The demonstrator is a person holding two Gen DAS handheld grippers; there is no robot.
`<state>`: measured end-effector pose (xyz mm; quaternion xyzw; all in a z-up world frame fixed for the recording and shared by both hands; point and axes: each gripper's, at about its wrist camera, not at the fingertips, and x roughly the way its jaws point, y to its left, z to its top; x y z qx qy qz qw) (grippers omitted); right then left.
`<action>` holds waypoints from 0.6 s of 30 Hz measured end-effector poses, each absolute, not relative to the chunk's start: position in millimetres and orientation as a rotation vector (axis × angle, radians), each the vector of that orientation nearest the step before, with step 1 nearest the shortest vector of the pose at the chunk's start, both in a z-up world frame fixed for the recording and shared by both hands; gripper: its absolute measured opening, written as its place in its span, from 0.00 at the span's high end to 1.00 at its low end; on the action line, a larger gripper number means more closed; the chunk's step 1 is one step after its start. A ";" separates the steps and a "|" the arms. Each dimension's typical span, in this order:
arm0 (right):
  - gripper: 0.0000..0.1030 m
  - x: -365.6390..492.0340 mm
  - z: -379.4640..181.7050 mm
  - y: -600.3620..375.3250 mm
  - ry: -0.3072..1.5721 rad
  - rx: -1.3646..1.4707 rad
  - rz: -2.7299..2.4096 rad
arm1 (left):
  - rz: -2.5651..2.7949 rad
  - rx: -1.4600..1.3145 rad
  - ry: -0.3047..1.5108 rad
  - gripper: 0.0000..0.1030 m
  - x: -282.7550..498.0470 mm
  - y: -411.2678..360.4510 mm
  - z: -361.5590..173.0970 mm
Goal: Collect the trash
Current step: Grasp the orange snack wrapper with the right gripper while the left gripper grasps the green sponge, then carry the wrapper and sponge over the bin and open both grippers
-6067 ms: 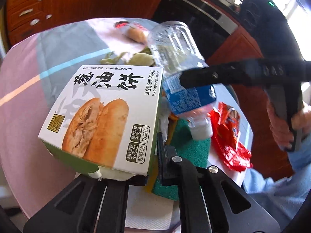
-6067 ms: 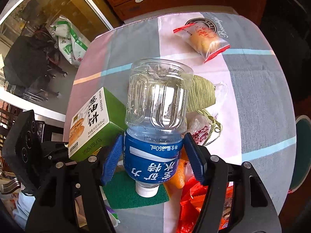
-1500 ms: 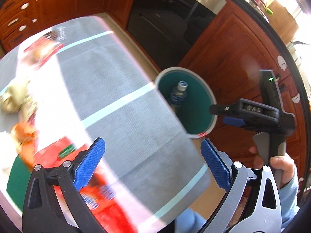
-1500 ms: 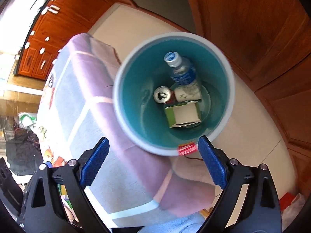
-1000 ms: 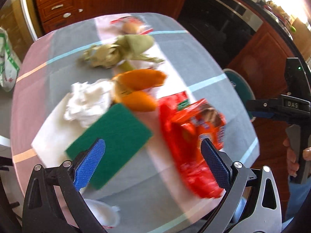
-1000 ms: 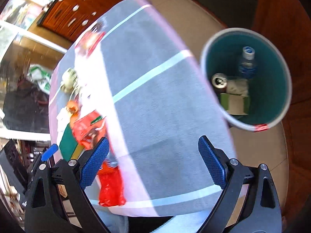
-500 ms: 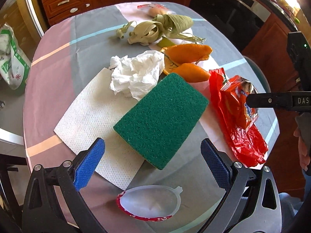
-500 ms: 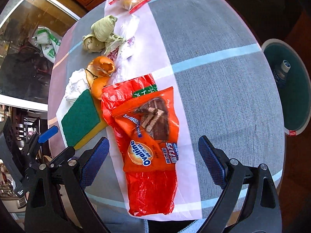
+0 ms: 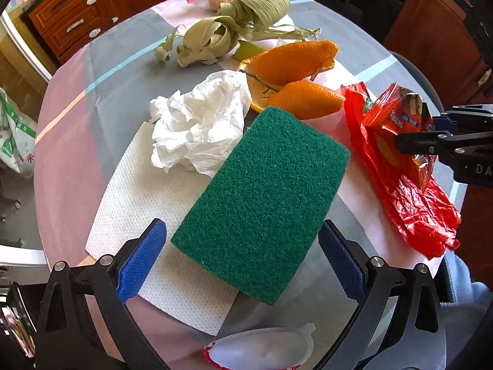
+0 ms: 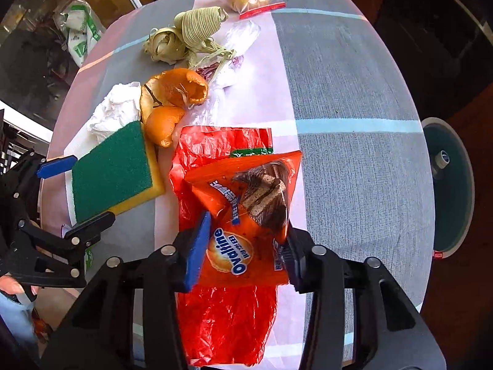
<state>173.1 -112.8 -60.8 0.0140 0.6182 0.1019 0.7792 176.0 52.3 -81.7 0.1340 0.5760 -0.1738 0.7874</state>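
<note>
Round and cloth-covered, the table (image 10: 354, 92) carries the litter, with wooden drawers behind it. Half a second ago the right gripper (image 10: 243, 248) hung wide above the orange Ovaltine wrapper (image 10: 246, 215); its jaws have just been closing and now pinch the wrapper from both sides, over the red plastic bag (image 10: 222, 317). It points steeply down. The left gripper (image 9: 243, 262) sits lower and closer than before, jaws spread wide either side of the green sponge (image 9: 262, 197) without touching it, also pitched steeply down. Beyond lie a crumpled tissue (image 9: 197, 126), orange peel (image 9: 289, 61) and dried leaves (image 9: 234, 27). Off the table's edge stands the teal bin (image 10: 456, 185).
</note>
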 end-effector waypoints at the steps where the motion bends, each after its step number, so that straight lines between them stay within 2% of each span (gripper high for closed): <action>1: 0.69 173.4 -58.9 -117.5 1.333 0.046 0.221 | -0.375 0.299 1.247 0.04 178.4 49.7 -84.2; 7: 0.69 172.9 -54.5 -138.7 1.327 0.138 0.227 | -0.369 0.323 1.253 0.05 182.4 40.5 -93.7; 11: 0.69 169.7 -58.4 -144.3 1.331 0.172 0.219 | -0.372 0.243 1.211 0.12 176.7 43.8 -80.5; 18: 0.69 165.8 -56.7 -155.0 1.317 0.241 0.240 | -0.348 0.093 1.165 0.13 165.7 60.3 -49.7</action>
